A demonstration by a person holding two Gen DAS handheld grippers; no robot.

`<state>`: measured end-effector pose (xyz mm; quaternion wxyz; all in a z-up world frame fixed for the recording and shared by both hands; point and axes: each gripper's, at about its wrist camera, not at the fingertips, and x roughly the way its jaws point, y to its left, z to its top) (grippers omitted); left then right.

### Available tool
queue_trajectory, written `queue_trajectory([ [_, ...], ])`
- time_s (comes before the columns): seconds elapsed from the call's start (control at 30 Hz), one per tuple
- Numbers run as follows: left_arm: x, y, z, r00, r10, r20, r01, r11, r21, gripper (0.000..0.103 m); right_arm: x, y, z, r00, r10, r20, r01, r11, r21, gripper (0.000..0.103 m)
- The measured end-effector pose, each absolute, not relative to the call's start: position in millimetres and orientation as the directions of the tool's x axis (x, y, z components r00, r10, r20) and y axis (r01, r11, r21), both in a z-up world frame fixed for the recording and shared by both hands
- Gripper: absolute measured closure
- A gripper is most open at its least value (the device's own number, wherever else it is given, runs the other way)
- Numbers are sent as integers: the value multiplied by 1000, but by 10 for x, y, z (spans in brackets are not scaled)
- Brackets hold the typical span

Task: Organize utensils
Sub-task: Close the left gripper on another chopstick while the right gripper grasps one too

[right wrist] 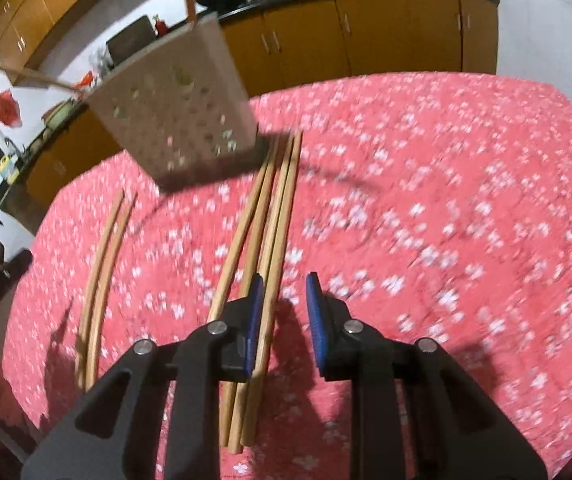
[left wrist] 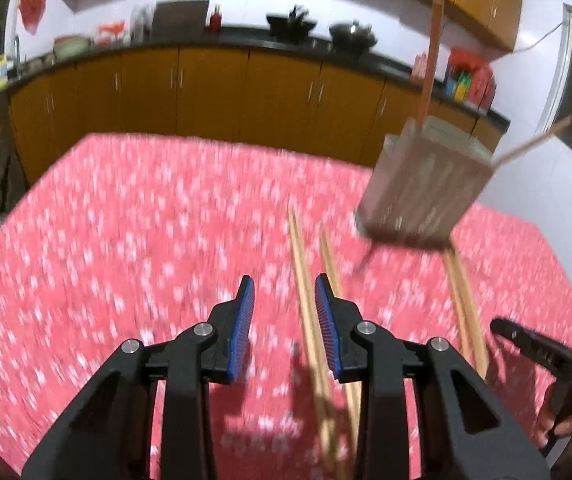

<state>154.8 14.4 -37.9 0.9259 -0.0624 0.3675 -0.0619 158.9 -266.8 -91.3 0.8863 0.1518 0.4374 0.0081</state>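
I looked through both small cameras at a table with a pink flowered cloth (left wrist: 126, 220). Everything looked a bit blurry.

My left gripper (left wrist: 284, 316) pointed down at the cloth. Its jaws stood apart and pinched nothing. One chopstick of a pair of chopsticks (left wrist: 305, 300) lay on the cloth between the blue pads, but the pads did not press on it. The other stick of the pair lay just beside the right pad.

My right gripper (right wrist: 284, 312) also pointed down at the cloth, with its jaws apart and empty. A bundle of chopsticks (right wrist: 264, 220) lay on the cloth right next to its left pad. I could not tell if the pad touched them. Bare cloth showed between the two pads.

A grey holder with holes (right wrist: 174, 100) stood near the far edge of the table, past the far ends of the sticks. A reddish stick (left wrist: 431, 60) and a thin wooden stick (left wrist: 533, 142) poked out of its top.

A hand (left wrist: 569, 424) held the other black gripper at the right edge of the left camera's view. Yellow-brown cabinets (left wrist: 214, 92) stood past the table.
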Motion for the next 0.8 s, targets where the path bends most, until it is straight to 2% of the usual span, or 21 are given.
queue_trajectory([
  [0.1,1487,120,-555,696,-167,-699,76,984,-160,70,1631,-2644,-970,598,143,-789,113,959,259,85],
  [0.27,1432,46,-692,674,-179,-717,93,983,-158,70,1653,-2550,-970,602,125,-789,91,971,223,85],
  [0.37,1431,-9,-716,664,-193,-722,107,981,-163,70,1655,-2536,-945,605,75,-793,88,983,161,95],
  [0.43,1425,-28,-732,658,-200,-726,115,979,-165,71,1666,-2588,-940,610,24,-792,121,985,123,95],
  [0.53,1421,-51,-764,646,-212,-733,128,977,-170,74,1674,-2730,-949,613,-12,-790,180,976,125,95],
  [0.8,1472,-125,-868,609,-200,-768,152,979,-135,86,1625,-2815,-973,619,-16,-785,182,975,124,95],
])
